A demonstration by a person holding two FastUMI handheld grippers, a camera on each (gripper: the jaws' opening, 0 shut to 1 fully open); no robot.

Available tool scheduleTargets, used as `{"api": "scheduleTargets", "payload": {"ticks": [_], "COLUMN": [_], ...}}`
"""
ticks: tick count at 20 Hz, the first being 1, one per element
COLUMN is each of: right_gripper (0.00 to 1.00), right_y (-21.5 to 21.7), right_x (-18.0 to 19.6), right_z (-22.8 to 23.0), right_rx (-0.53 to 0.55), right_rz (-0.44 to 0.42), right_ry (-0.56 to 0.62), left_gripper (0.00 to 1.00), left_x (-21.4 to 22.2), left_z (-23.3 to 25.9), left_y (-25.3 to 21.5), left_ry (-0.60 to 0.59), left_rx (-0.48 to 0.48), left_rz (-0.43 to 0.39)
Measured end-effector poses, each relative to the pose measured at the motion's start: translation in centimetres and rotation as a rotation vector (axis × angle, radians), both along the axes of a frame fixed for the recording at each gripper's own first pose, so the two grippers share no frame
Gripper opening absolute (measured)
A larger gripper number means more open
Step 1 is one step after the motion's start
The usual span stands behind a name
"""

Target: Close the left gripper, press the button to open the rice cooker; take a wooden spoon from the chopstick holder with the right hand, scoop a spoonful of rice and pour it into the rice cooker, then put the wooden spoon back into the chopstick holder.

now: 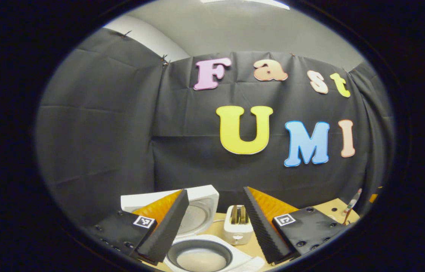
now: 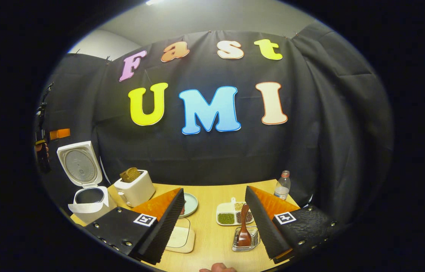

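The rice cooker [image 2: 88, 198] stands open at the table's left end, its lid [image 2: 79, 165] tipped up and back, so the step in hand looks to be fetching the wooden spoon [image 2: 243, 230]. The spoon stands bowl down in the clear chopstick holder [image 2: 245, 238], handle up and leaning slightly.

The right gripper [image 2: 214, 223] hovers above the table [image 2: 212, 196] with its 2 fingers spread wide and nothing between them. It would do well to come down with the handle centred in the gap and pinch high on the shaft, then lift straight up so the holder does not tip.

The left gripper [image 1: 216, 226] hangs over the open pot [image 1: 201, 257], fingers spread and empty.

Room is tight: the divided grain dish [image 2: 233, 214] sits just behind the holder, the bottle [image 2: 282, 185] near the far right edge, and the toaster [image 2: 135, 187] beside the cooker.
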State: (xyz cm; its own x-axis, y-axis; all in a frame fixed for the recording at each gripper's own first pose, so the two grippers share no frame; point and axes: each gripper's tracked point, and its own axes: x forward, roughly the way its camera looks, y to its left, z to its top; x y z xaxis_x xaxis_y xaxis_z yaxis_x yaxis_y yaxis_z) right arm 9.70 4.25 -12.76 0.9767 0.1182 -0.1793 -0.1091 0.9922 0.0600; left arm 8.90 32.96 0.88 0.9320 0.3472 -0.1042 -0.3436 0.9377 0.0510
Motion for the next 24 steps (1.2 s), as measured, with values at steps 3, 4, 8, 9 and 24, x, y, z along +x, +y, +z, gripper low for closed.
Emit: {"api": "scheduleTargets", "payload": {"ticks": [3, 4, 8, 9, 24], "right_gripper": [0.98, 0.98, 0.98, 0.98, 0.98], "right_y": [0.6, 0.6, -0.1, -0.5, -1.1], "right_x": [0.0, 0.0, 0.1, 0.3, 2.4], "right_z": [0.0, 0.0, -0.5, -0.9, -2.1], "right_rx": [-0.004, -0.009, -0.003, 0.006, 0.023], "right_rz": [-0.005, -0.007, -0.029, -0.041, -0.02], "right_ry": [0.002, 0.003, 0.015, 0.024, 0.064], "left_gripper": [1.0, 1.0, 0.98, 0.96, 0.96], "left_x": [1.7, 2.2, 4.8, 5.4, 7.3], "left_z": [-0.1, -0.1, -2.0, -2.7, -6.9], "left_y": [4.4, 5.8, 11.2, 12.1, 15.7], "left_ry": [-0.016, -0.016, 0.036, 0.049, 0.17], "left_rx": [-0.056, -0.063, -0.061, -0.078, -0.075], "left_rz": [0.06, 0.086, 0.17, 0.184, 0.345]}}
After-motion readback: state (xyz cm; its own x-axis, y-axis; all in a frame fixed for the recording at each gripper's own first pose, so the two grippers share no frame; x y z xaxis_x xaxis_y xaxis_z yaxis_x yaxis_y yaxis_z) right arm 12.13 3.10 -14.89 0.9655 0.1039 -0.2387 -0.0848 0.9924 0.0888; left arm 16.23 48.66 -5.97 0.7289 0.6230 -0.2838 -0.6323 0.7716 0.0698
